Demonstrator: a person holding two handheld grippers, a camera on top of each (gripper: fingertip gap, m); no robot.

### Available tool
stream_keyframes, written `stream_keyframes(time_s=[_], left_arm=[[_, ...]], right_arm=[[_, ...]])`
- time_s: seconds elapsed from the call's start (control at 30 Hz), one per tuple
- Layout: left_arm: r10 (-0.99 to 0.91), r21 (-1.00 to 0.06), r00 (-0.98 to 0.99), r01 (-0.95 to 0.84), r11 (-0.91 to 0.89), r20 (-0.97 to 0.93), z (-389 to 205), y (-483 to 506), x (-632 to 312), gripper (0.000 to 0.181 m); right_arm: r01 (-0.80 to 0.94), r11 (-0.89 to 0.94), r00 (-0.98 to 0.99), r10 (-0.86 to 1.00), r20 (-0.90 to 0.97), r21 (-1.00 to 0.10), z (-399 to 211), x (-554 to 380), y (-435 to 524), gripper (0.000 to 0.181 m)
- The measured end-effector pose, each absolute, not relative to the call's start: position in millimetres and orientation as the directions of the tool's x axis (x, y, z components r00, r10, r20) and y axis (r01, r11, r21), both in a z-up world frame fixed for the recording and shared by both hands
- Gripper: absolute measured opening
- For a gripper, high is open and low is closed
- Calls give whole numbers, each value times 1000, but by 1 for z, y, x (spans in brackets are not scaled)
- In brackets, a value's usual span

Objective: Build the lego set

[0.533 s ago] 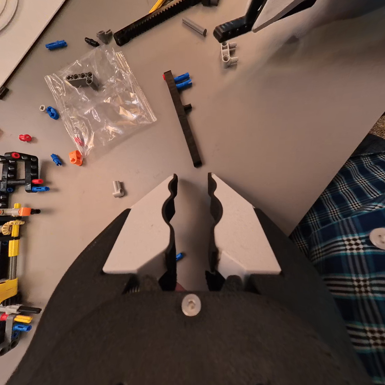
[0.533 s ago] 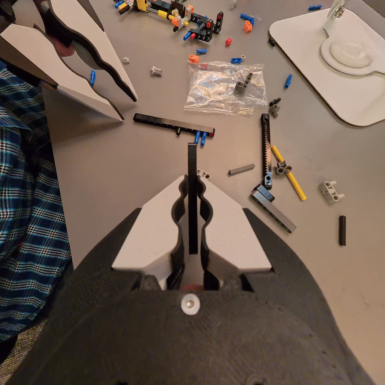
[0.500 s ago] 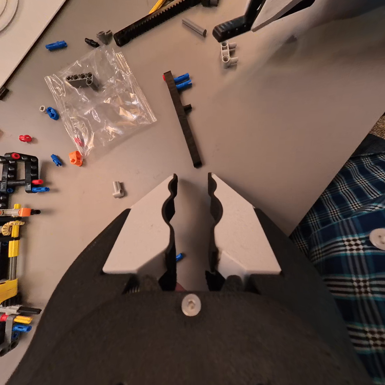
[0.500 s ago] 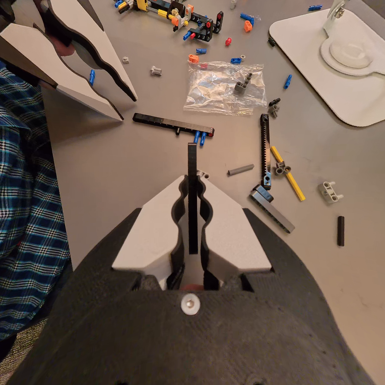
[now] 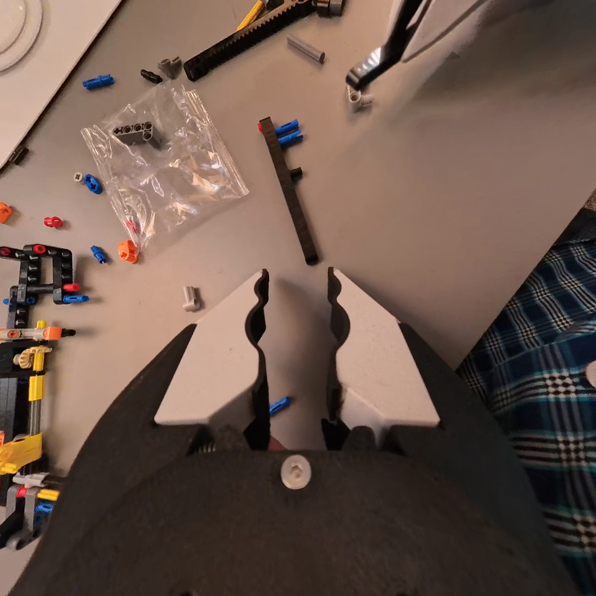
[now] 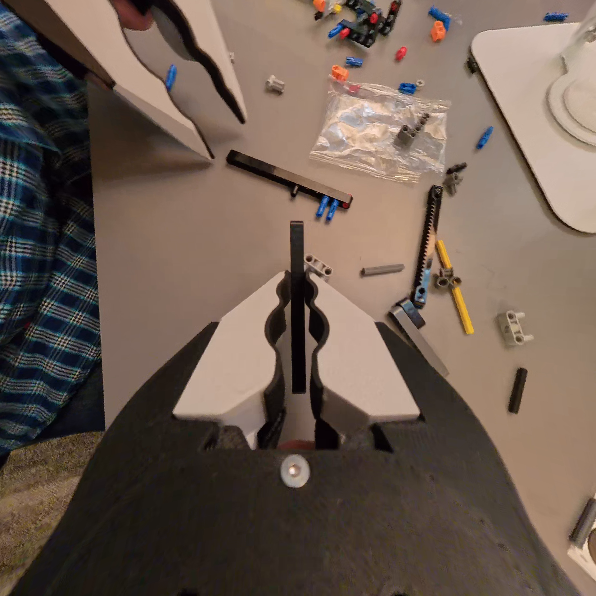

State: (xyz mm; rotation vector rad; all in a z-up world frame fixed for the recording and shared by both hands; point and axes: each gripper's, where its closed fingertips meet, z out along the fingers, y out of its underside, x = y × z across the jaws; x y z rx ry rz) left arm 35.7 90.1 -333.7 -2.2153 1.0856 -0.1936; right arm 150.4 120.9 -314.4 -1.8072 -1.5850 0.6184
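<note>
A long black beam (image 5: 290, 190) with two blue pins and a black pin lies on the grey table; it also shows in the right wrist view (image 6: 287, 179). My left gripper (image 5: 296, 274) is open and empty, its tips just short of the beam's near end. It shows in the right wrist view (image 6: 227, 138) at the upper left. My right gripper (image 6: 297, 274) is shut on a second black beam (image 6: 297, 306), held edge-on above the table. That beam's tip shows in the left wrist view (image 5: 371, 71), above a grey connector (image 5: 358, 98).
A clear bag (image 5: 161, 164) holds a dark grey piece. A part-built black and yellow model (image 5: 29, 338) lies at the left edge. A black toothed rack (image 6: 427, 245), yellow axle (image 6: 453, 287), grey pins and small coloured connectors are scattered about. A white board (image 6: 522, 113) lies at the right. A plaid sleeve (image 5: 548, 371) is at the table edge.
My right gripper with its beam has moved nearer the lying beam and the left gripper. My left gripper has opened slightly wider and stays in place.
</note>
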Motion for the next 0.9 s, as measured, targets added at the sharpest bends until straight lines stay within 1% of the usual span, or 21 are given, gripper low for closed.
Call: stream_keyframes(time_s=[0.03, 0.2, 0.3, 0.5, 0.8, 0.9], left_arm=[[-751, -616, 643, -654, -439, -148, -334, 91, 37, 35], [-765, -628, 619, -669, -396, -177, -332, 101, 50, 35], [-764, -616, 617, -681, -396, -190, -334, 109, 52, 33], [-766, -602, 609, -695, -393, -204, -338, 113, 49, 7], [-786, -587, 581, -719, -373, -212, -338, 112, 30, 6], [-808, -583, 555, -729, -357, -199, -338, 111, 27, 12]], right_arm=[[686, -46, 141, 987, 71, -726, -315, 148, 120, 5], [720, 25, 68, 992, 106, -693, -316, 141, 118, 5], [724, 53, 44, 992, 122, -688, -311, 138, 119, 5], [724, 91, 10, 990, 142, -684, -304, 136, 122, 5], [728, 200, -111, 978, 174, -656, -303, 125, 125, 5], [735, 257, -180, 966, 186, -627, -307, 119, 126, 5]])
